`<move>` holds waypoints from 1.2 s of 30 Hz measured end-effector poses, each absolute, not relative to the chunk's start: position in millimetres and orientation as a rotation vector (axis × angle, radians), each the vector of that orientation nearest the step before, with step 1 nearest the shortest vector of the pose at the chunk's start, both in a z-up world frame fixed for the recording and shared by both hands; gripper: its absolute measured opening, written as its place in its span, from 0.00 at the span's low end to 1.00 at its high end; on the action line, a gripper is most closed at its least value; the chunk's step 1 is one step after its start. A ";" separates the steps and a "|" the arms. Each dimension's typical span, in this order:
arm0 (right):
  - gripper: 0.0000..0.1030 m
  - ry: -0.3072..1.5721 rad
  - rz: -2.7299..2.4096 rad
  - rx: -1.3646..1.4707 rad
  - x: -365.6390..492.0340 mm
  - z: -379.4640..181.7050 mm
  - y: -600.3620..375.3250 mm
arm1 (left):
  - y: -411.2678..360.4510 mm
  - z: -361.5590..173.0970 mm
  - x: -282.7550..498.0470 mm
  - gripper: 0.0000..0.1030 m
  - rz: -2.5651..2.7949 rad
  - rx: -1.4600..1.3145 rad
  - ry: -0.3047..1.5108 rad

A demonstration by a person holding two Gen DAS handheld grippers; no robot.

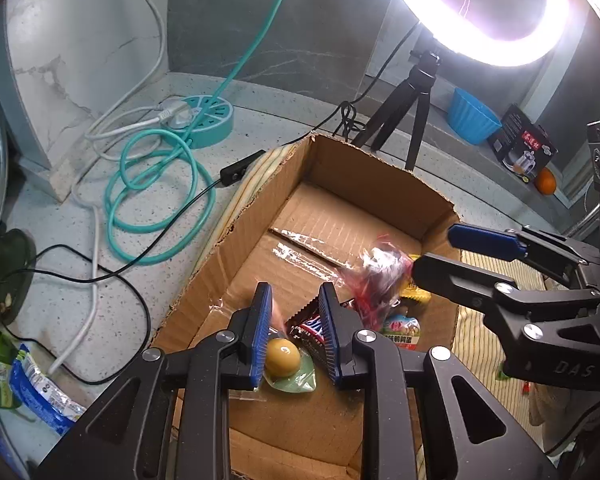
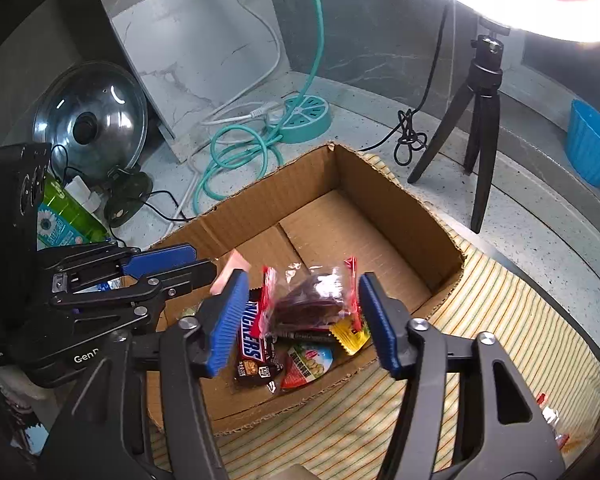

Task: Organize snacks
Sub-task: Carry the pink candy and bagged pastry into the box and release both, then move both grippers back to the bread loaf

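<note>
Drop-off step: right gripper [image 2: 300, 320] jaws wide, red-edged dark snack bag [image 2: 314, 300] loose between, over cardboard box [image 2: 400, 196]. Left gripper [image 1: 294, 334] half-open, empty above egg pack [image 1: 288, 364]. Next: fetch another snack.

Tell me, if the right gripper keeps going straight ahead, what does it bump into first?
Probably the red-edged clear snack packet right between the open right gripper fingers. Just below lie the Snickers bar and other snacks in the cardboard box, though depth is hard to judge.

The red-edged clear packet [image 1: 380, 280] is motion-blurred, and the ring light [image 2: 520, 4] runs off the frame's top
</note>
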State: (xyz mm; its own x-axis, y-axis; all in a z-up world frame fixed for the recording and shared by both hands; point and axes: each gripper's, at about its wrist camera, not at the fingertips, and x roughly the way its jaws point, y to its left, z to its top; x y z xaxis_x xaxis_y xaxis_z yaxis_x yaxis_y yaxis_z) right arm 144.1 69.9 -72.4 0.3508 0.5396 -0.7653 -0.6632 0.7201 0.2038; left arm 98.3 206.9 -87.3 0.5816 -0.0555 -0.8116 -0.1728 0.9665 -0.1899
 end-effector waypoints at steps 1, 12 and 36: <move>0.65 0.923 0.781 -0.148 143.7 -71.2 68.8 | 206.9 -86.7 98.0 0.24 0.069 -0.265 0.949; 0.65 0.887 0.768 -0.119 133.4 -56.2 42.7 | 186.1 -66.0 84.9 0.24 0.043 -0.228 0.901; 0.70 0.888 0.503 0.054 76.7 -56.7 -159.7 | 102.3 -62.7 70.9 0.32 -0.156 -0.181 0.923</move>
State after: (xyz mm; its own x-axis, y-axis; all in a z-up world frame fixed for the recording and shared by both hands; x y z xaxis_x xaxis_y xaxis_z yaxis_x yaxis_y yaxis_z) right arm 76.7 -159.7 -56.7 0.5227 0.4421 -0.7289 -0.3979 0.8827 0.2500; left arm 70.9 102.3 -62.7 0.5940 -0.2108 -0.7764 0.0558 0.9735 -0.2216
